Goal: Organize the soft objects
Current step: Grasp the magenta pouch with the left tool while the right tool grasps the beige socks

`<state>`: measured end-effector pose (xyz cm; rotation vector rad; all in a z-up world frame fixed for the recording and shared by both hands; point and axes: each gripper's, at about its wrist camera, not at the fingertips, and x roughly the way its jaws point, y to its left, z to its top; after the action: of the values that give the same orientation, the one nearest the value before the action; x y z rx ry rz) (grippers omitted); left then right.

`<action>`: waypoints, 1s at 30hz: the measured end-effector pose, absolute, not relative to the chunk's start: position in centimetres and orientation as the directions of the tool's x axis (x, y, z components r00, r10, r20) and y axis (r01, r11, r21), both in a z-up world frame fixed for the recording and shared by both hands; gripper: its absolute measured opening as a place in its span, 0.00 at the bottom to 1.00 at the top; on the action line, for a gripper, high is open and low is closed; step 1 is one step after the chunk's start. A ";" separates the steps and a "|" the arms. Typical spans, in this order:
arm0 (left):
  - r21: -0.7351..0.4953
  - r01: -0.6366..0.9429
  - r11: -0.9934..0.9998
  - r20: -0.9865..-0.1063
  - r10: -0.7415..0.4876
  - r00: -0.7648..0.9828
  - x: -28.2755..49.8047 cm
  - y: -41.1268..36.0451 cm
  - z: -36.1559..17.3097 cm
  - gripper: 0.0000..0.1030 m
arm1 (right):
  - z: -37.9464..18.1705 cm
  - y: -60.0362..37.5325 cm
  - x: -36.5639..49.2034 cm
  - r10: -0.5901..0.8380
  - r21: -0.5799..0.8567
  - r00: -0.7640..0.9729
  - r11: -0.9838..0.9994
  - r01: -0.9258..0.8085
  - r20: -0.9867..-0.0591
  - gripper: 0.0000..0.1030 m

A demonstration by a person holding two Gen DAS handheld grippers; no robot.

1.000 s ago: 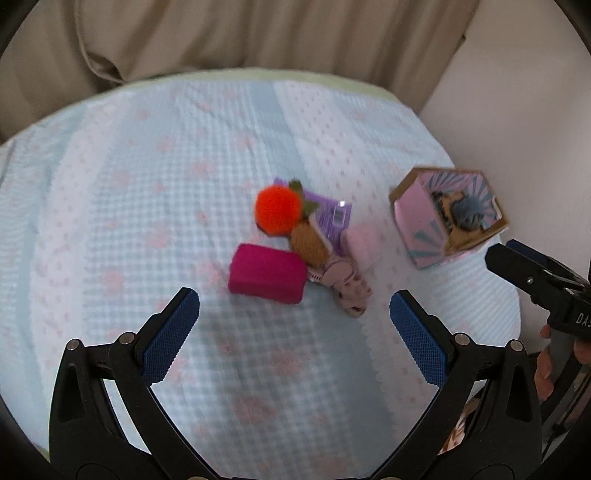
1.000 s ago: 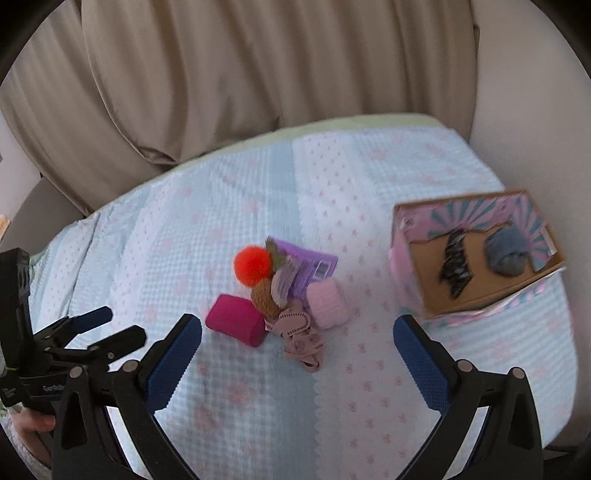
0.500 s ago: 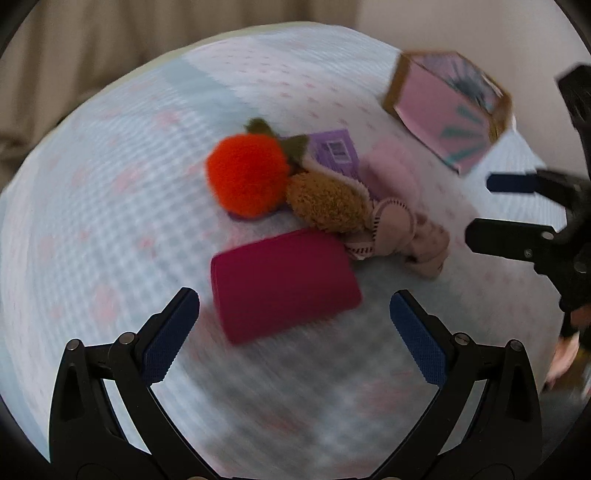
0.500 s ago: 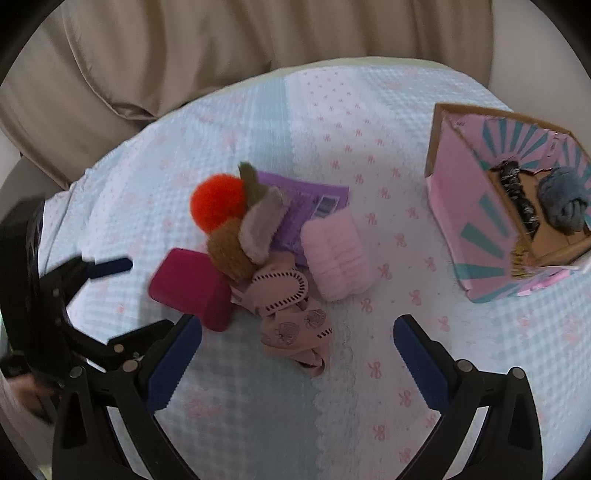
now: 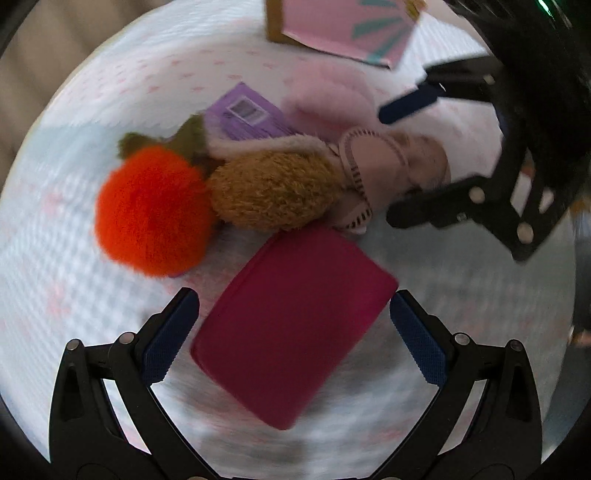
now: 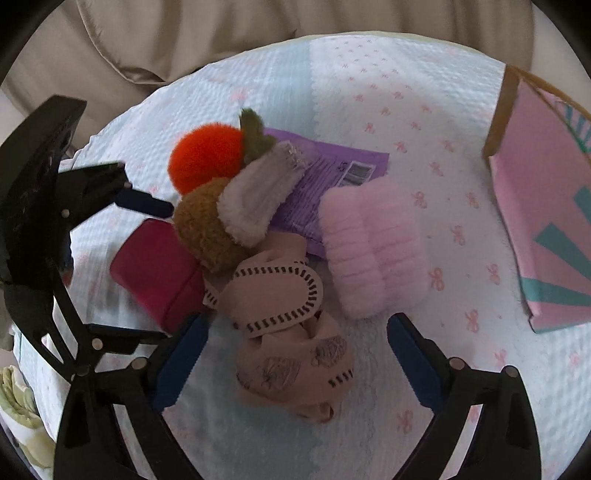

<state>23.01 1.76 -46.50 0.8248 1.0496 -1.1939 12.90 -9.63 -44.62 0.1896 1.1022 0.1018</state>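
A heap of soft things lies on the pale blue bedspread (image 6: 369, 92). A magenta pouch (image 5: 291, 325) lies between the open fingers of my left gripper (image 5: 291, 343), which is not closed on it. Behind it are an orange pom-pom (image 5: 151, 214), a brown plush (image 5: 269, 192), beige slippers (image 6: 288, 332), a pink fluffy pad (image 6: 369, 251) and a purple packet (image 6: 332, 166). My right gripper (image 6: 291, 358) is open around the beige slippers. The pouch also shows in the right wrist view (image 6: 155, 269).
A pink and teal cardboard box (image 6: 546, 206) stands at the right of the bedspread, also at the top of the left wrist view (image 5: 340, 26). Beige curtain (image 6: 258, 22) hangs behind the bed. The two grippers are close together over the heap.
Both grippers have come down and forward onto the heap. The left one now straddles the magenta pouch, the right one the beige slippers. Both remain open.
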 end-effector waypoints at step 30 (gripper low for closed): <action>0.079 0.961 0.264 -0.948 -0.277 0.154 19.5 4.5 -42.4 0.42 | -40.1 -8.0 9.9 0.160 0.150 0.467 0.987 -0.059 -0.869 0.28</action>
<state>19.50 4.47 -42.38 0.8643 1.0154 -1.0681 9.95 -8.05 -40.14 0.1042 1.0767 0.1348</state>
